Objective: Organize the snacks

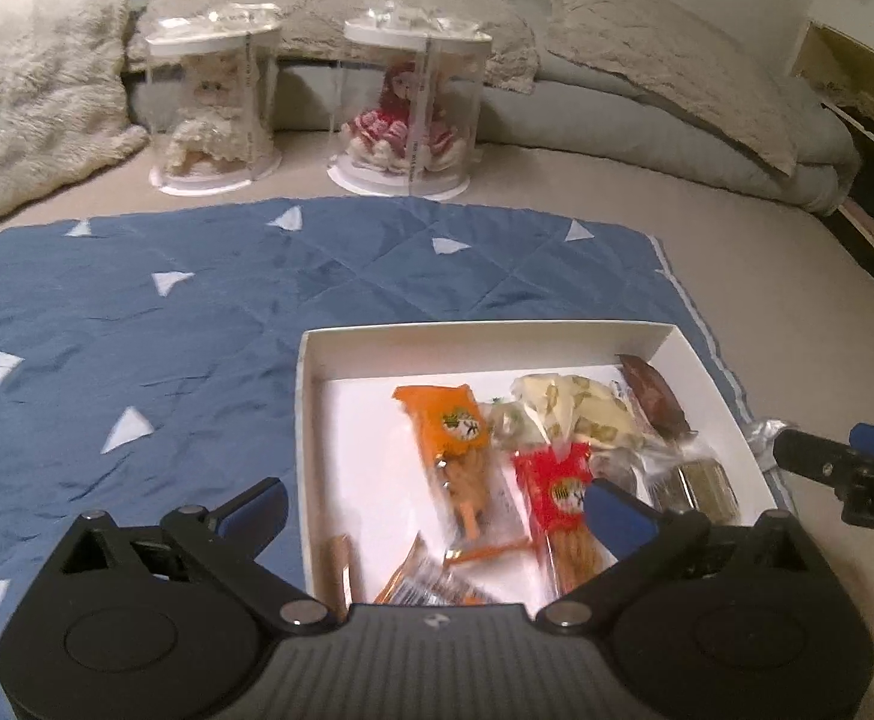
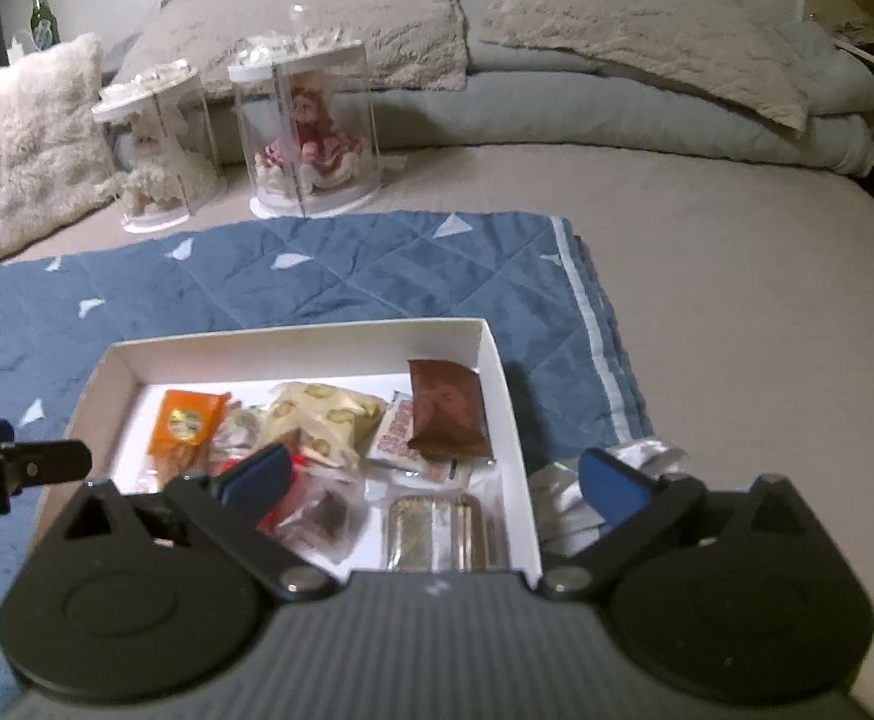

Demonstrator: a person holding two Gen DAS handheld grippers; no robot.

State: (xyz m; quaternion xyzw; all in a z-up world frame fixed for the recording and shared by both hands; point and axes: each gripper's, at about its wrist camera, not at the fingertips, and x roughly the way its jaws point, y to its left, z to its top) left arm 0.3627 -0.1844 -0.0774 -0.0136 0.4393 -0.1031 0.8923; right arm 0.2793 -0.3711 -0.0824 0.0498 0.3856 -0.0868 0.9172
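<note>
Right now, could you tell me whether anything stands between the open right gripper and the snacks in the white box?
Nothing visible does. The right gripper hangs open over the white box, which has no lid, and the brown packet lies uncovered on top.

Box [image 2: 500,360] sits on quilt [image 2: 317,276], quilt on bed [image 2: 737,300]. Snacks inside box: stick pack [image 2: 182,426] far left, flat pouch [image 2: 449,414] far right, foil tray [image 2: 437,534] near right corner. 2 doll cases [image 2: 311,138] behind quilt, pillows [image 2: 617,24] behind those. Wrapper [image 2: 641,456] just outside box, right side.
</note>
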